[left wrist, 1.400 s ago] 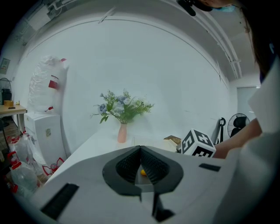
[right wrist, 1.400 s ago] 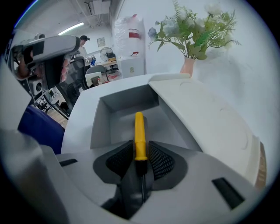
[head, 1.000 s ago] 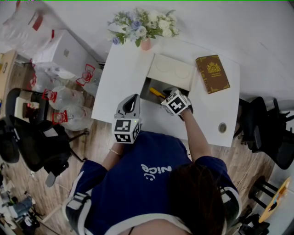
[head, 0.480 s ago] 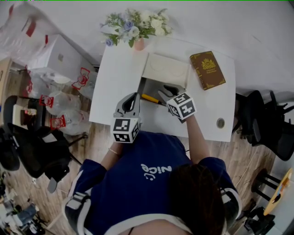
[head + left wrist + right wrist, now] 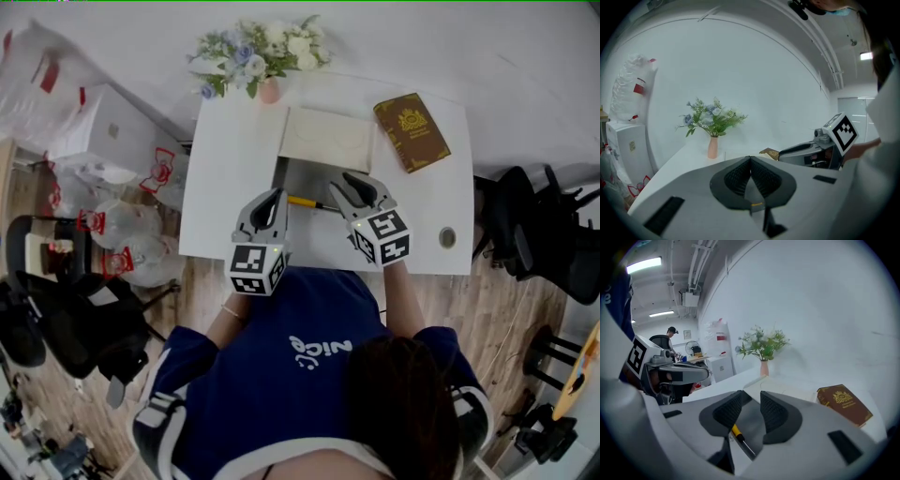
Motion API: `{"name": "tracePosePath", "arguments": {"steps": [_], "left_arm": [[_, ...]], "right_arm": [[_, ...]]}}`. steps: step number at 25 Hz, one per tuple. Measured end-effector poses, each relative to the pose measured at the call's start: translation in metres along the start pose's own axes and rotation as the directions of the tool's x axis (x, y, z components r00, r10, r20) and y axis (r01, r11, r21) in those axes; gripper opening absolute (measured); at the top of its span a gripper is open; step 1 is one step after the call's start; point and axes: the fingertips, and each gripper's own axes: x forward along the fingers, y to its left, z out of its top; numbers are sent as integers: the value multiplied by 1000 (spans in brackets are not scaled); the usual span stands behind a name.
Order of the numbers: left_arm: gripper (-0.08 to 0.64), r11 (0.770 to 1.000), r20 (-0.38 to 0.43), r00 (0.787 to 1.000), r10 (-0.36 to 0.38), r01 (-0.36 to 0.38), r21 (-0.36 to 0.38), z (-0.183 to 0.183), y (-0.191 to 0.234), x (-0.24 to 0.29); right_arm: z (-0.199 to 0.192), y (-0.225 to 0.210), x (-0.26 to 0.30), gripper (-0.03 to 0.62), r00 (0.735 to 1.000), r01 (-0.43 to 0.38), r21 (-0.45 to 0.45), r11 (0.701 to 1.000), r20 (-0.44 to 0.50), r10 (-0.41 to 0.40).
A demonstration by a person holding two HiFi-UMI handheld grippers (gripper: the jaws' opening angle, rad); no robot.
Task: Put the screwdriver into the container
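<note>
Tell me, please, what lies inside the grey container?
A yellow-handled screwdriver lies on the container floor. The right gripper, jaws apart, empty and just closing slightly, covers the interior's right part in the head view.

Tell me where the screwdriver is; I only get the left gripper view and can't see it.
Observer: The screwdriver lies in the open grey box, by its near edge, yellow handle toward the left.
Operator: Is the right gripper holding it?
Observer: No. The fingers of the right gripper stand apart above it, gripping nothing; they have just been closing slightly.
Operator: Anything else off to the right?
Observer: A small round object sits on the table, near its right front corner.
</note>
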Motion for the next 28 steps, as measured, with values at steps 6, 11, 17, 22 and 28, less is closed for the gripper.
{"name": "tracePosePath", "arguments": {"steps": [6,11,17,22,28], "left_arm": [[17,998,20,998,-54,54,14,7,-17,0],[17,996,17,996,-86,86,20,5,-26,1],[17,994,19,994,-111,110,28,7,-29,4],[17,993,21,993,-117,116,33,8,-26,5],[17,993,33,993,-116,115,29,12,-21,3]], "right_arm": [[6,-5,-39,140,987,111,67,992,111,-118],[-8,-4,-55,140,973,154,139,978,149,-174],[-19,-3,-60,140,967,192,155,969,138,-213],[-14,-9,-65,137,951,229,181,956,170,-260],[-6,-14,-72,81,922,290,195,937,205,-328]]}}
